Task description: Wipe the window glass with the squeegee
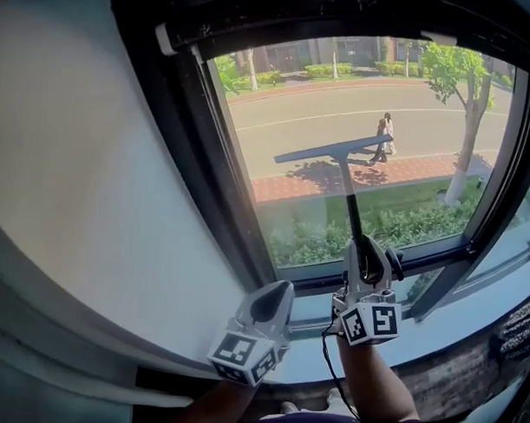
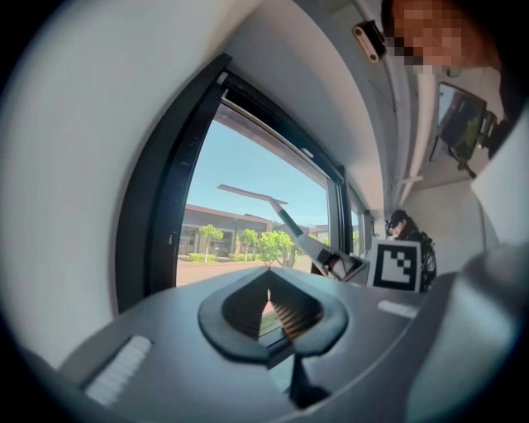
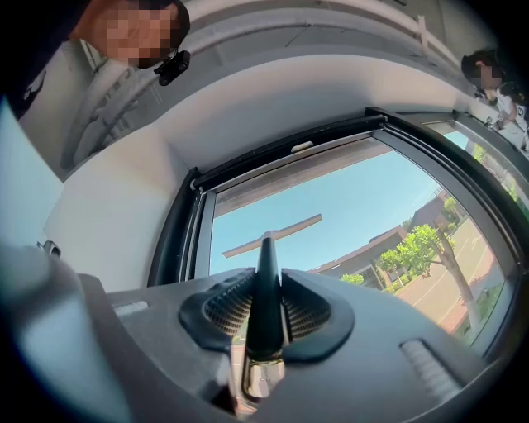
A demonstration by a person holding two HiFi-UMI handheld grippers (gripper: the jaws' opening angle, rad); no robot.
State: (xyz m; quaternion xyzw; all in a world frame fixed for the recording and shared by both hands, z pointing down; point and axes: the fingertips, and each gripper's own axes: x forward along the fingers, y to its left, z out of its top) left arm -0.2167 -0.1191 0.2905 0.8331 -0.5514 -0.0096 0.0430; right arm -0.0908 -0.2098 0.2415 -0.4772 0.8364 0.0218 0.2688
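The squeegee [image 1: 332, 150] rests its long blade against the window glass [image 1: 399, 98], tilted slightly, around mid-height. Its thin black handle [image 1: 353, 214] runs down into my right gripper [image 1: 365, 257], which is shut on it just above the lower frame. In the right gripper view the handle [image 3: 266, 289] stands between the jaws of the right gripper [image 3: 266, 312], with the blade [image 3: 273, 236] across the glass above. My left gripper [image 1: 275, 300] hovers by the sill left of the right one, shut and empty. The left gripper [image 2: 273, 312] faces the pane, and its view shows the squeegee [image 2: 252, 195].
A thick black window frame [image 1: 223, 161] borders the glass, with white wall [image 1: 93, 174] to the left. A pale sill [image 1: 314, 310] runs below. A slanted dark strut [image 1: 453, 282] crosses the lower right corner. A seated person [image 2: 407, 233] is further along the room.
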